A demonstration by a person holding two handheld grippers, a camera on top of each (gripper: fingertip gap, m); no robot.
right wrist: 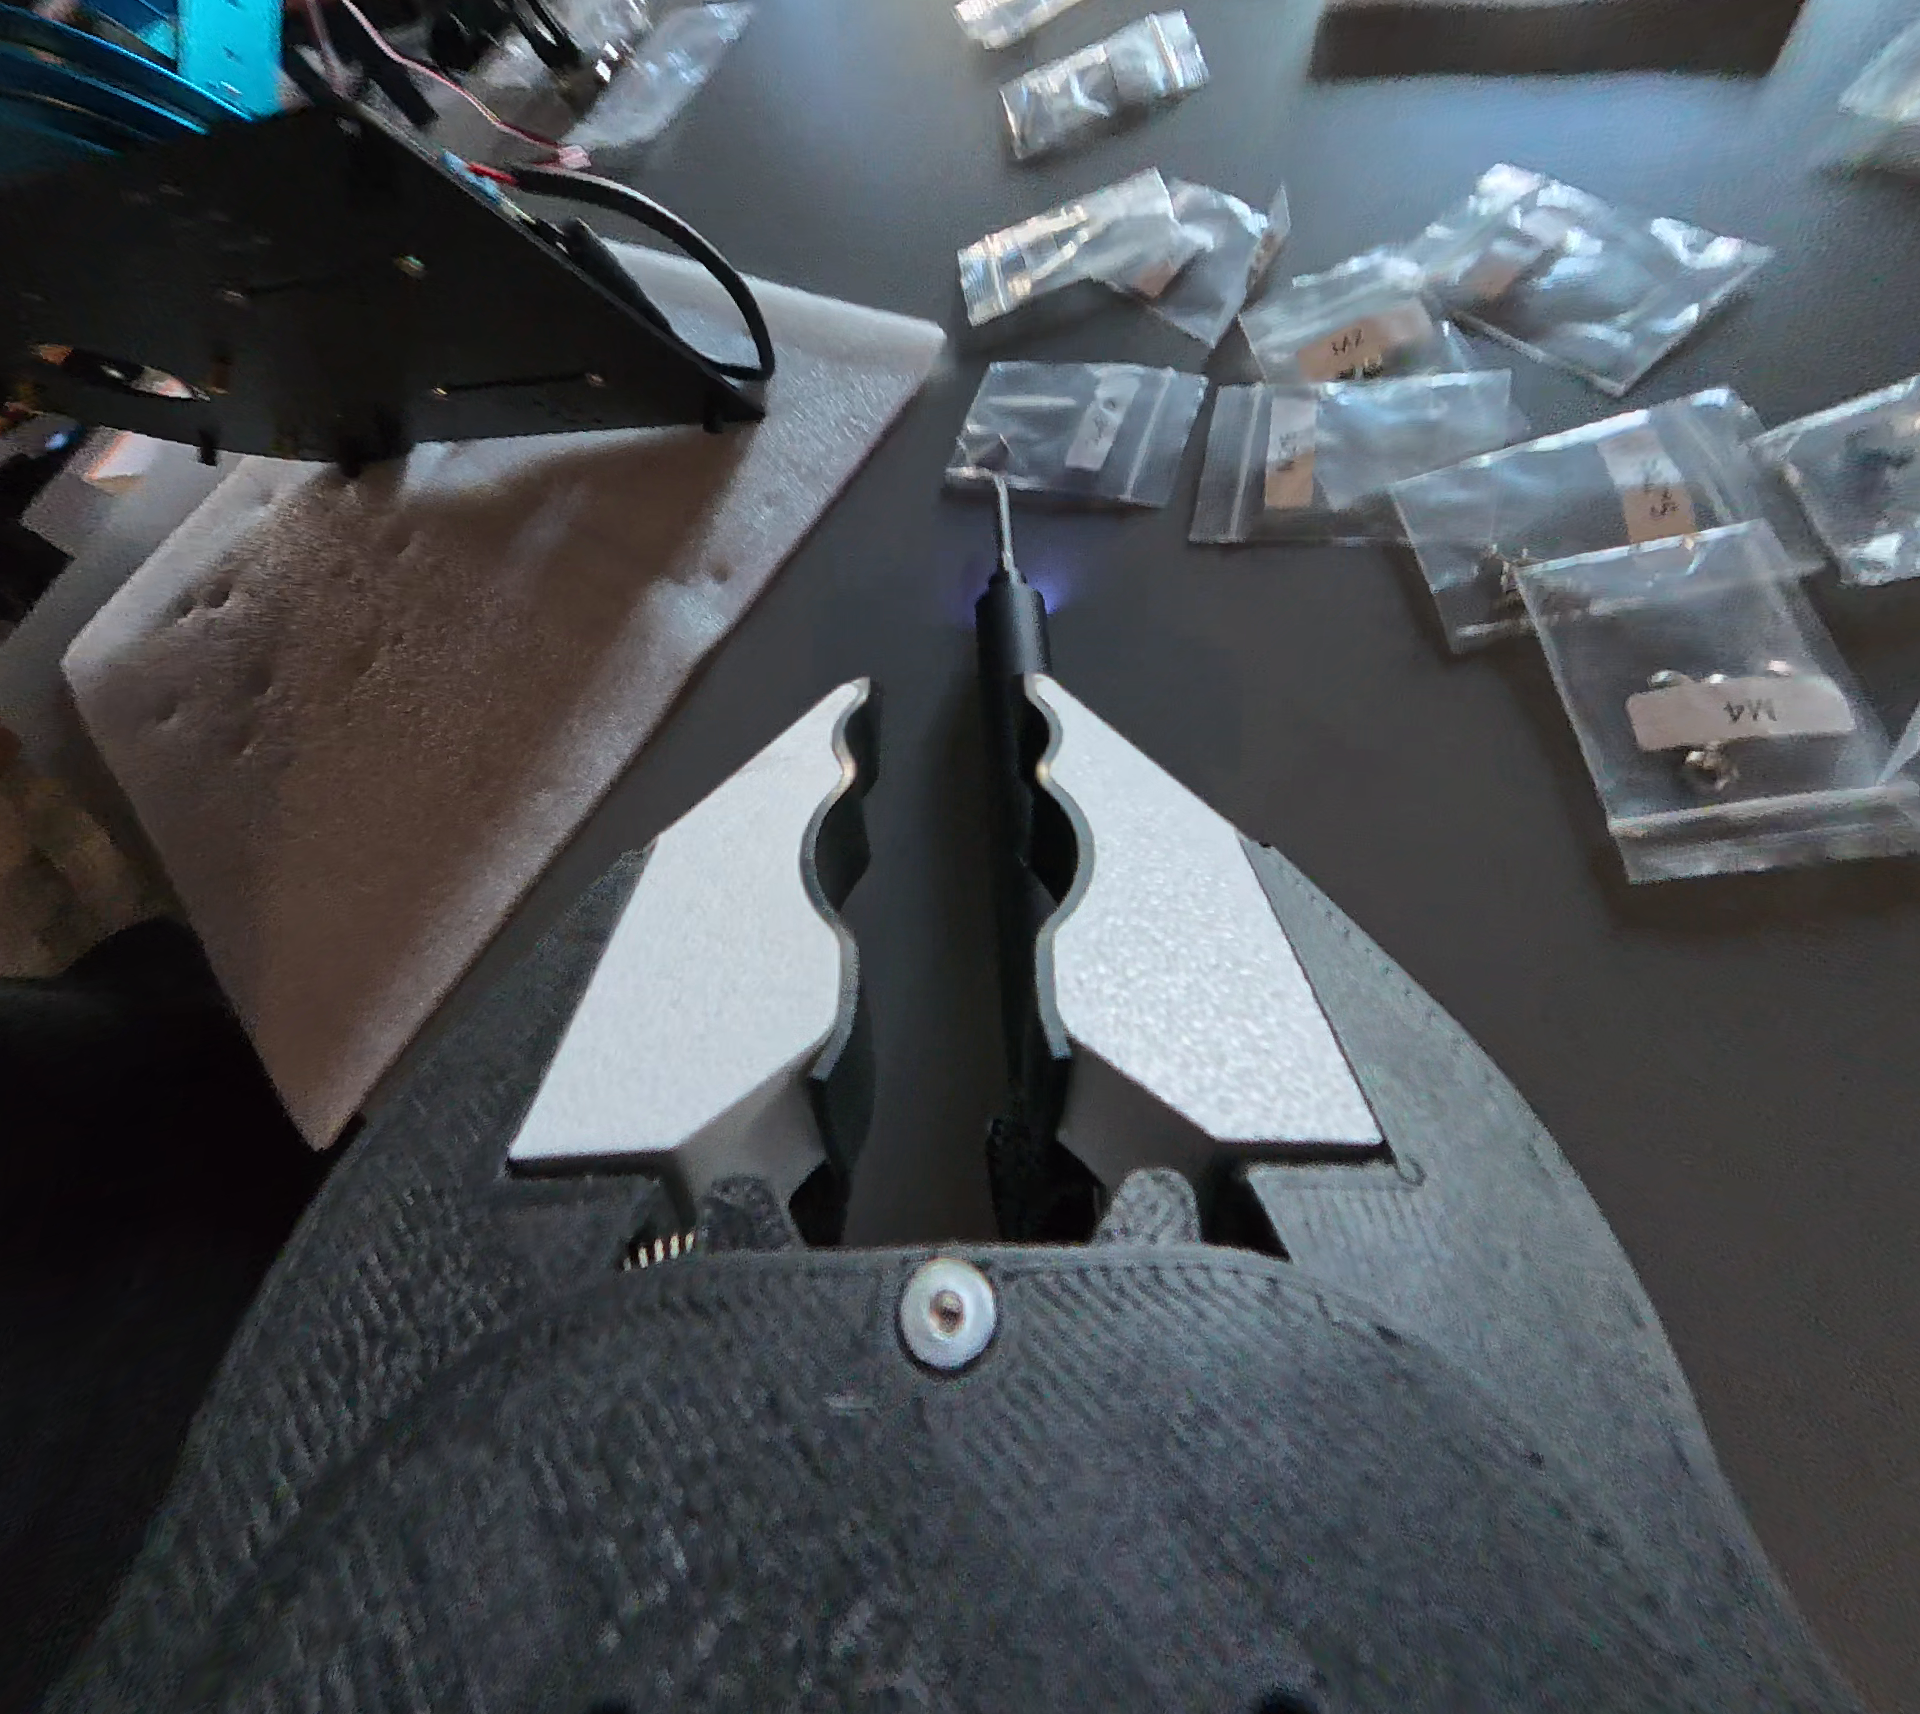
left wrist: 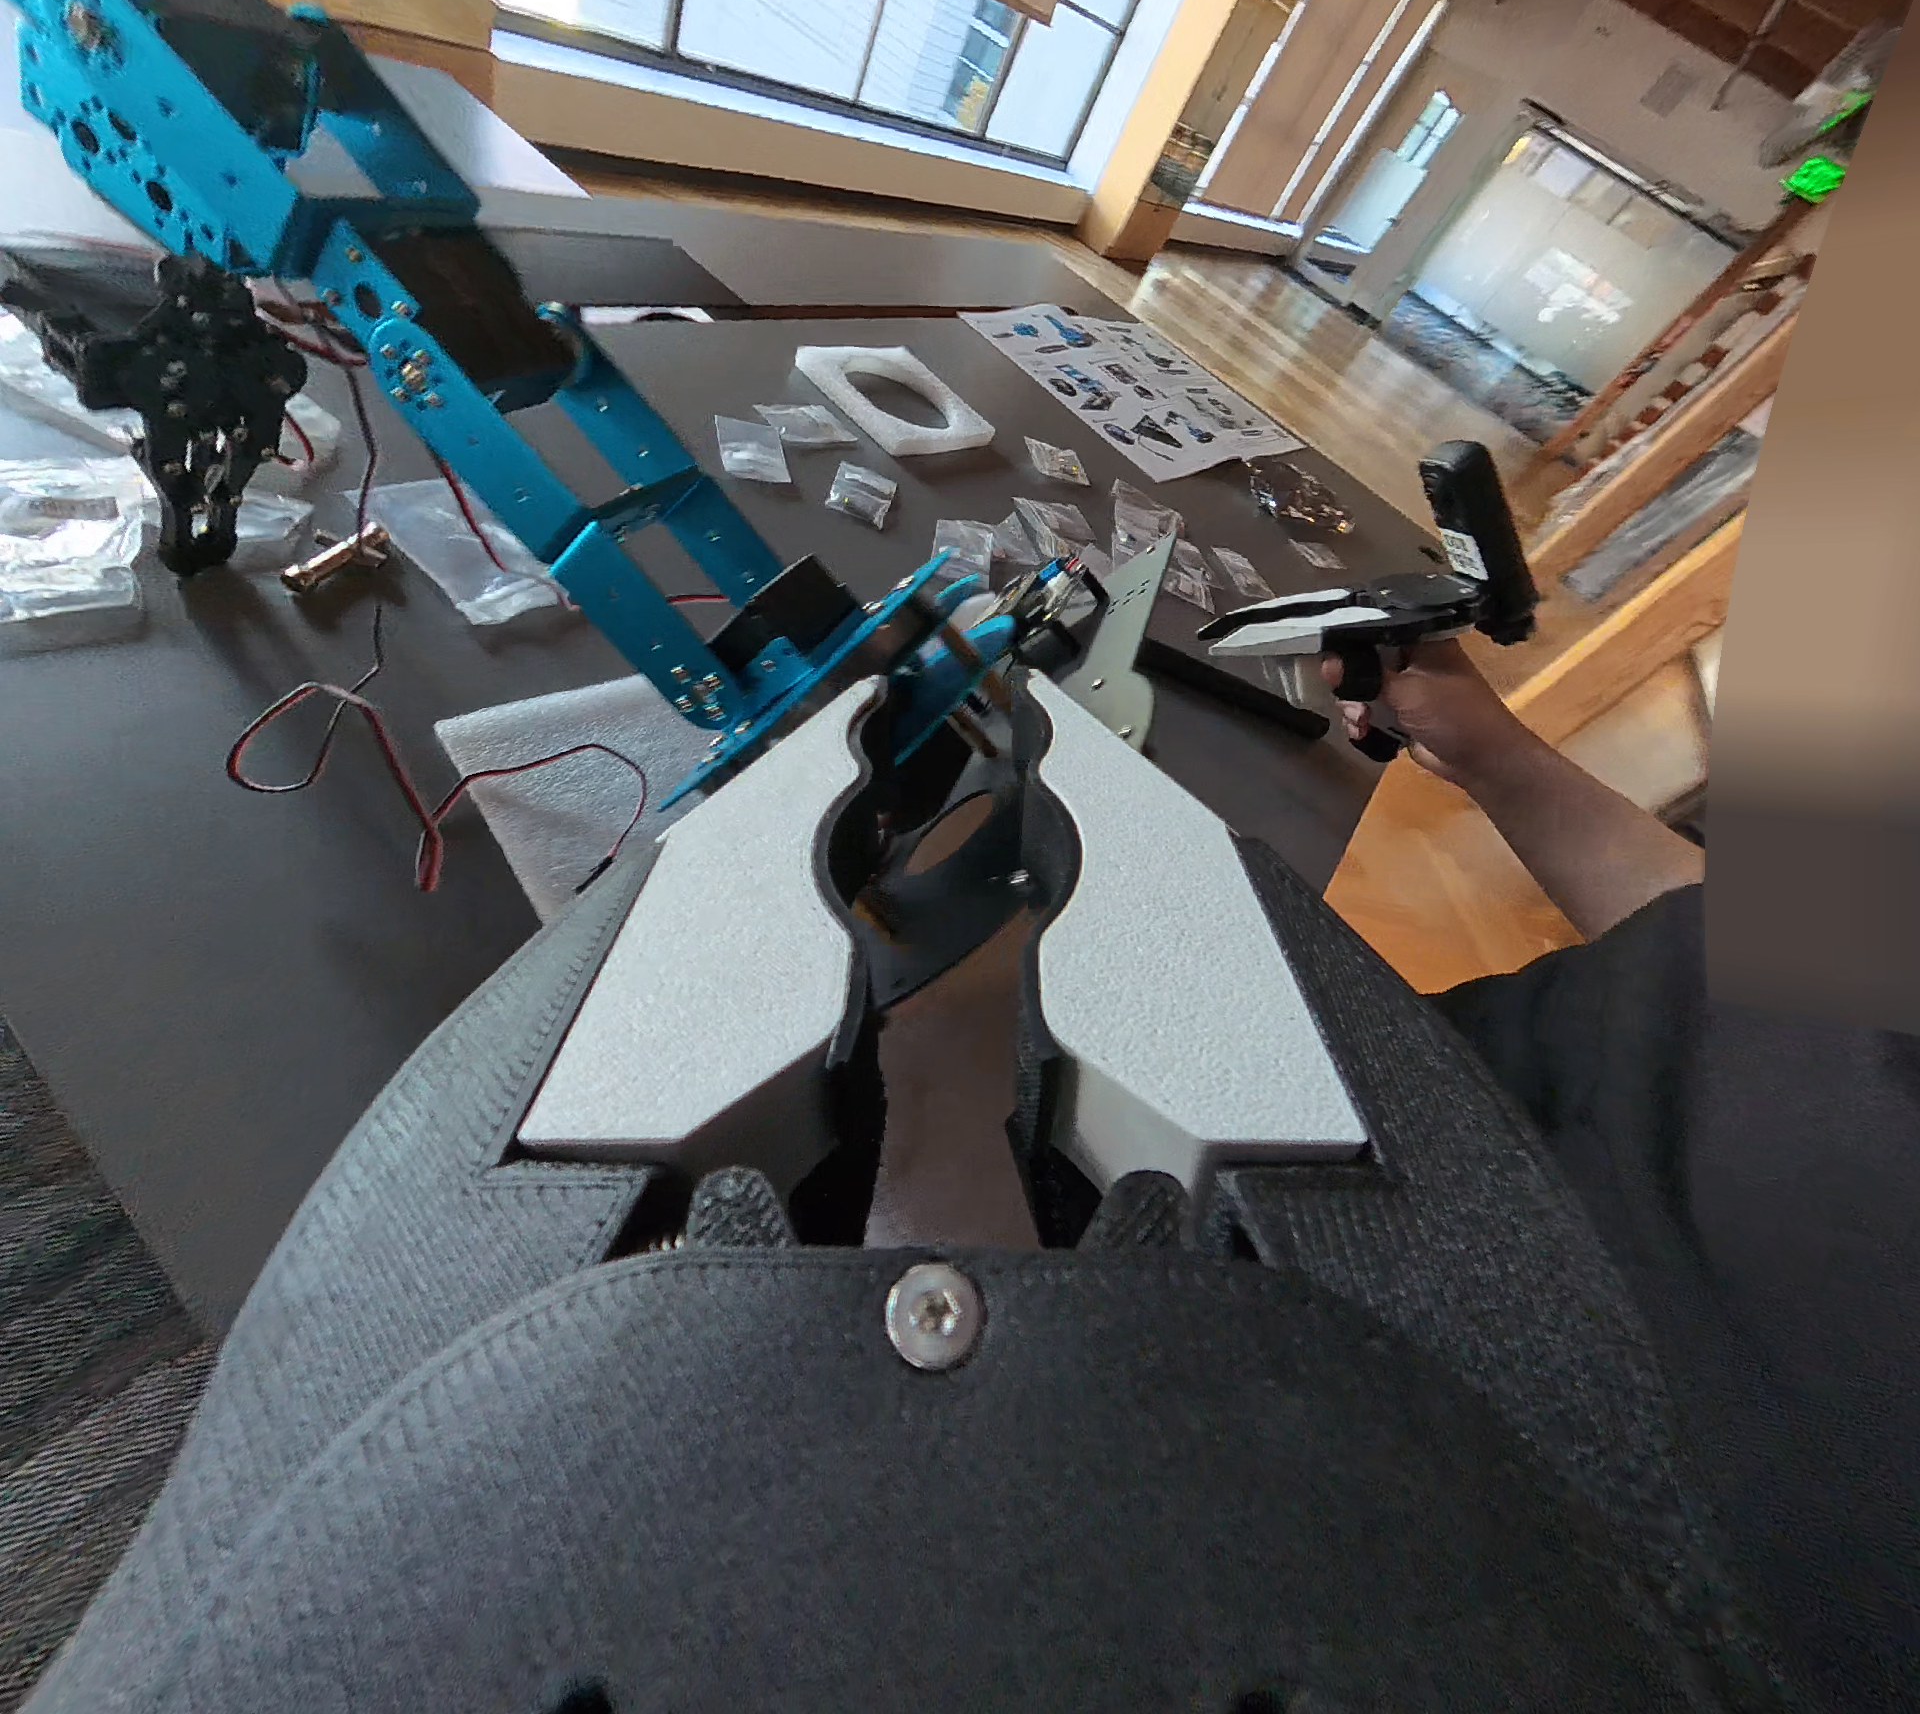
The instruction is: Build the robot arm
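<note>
Fingers (left wrist: 1039,729) pinch a black plate (left wrist: 914,864); right fingers (right wrist: 1060,729) grip a screwdriver (right wrist: 1013,625) over dark table (right wrist: 1351,1145).

A slim black tool (right wrist: 1010,843) with a thin metal tip is held between the fingers (right wrist: 1174,958) of the right gripper (right wrist: 951,708), lying against the right finger (a faint blue glow is seen at its front end). Its tip reaches a small clear bag (right wrist: 1075,433) on the dark worktop (right wrist: 1351,989). More clear bags (right wrist: 1621,459) are scattered at right. A white foam sheet (right wrist: 436,677) is seen at left, with a black plate (right wrist: 312,314) resting on it.
</note>
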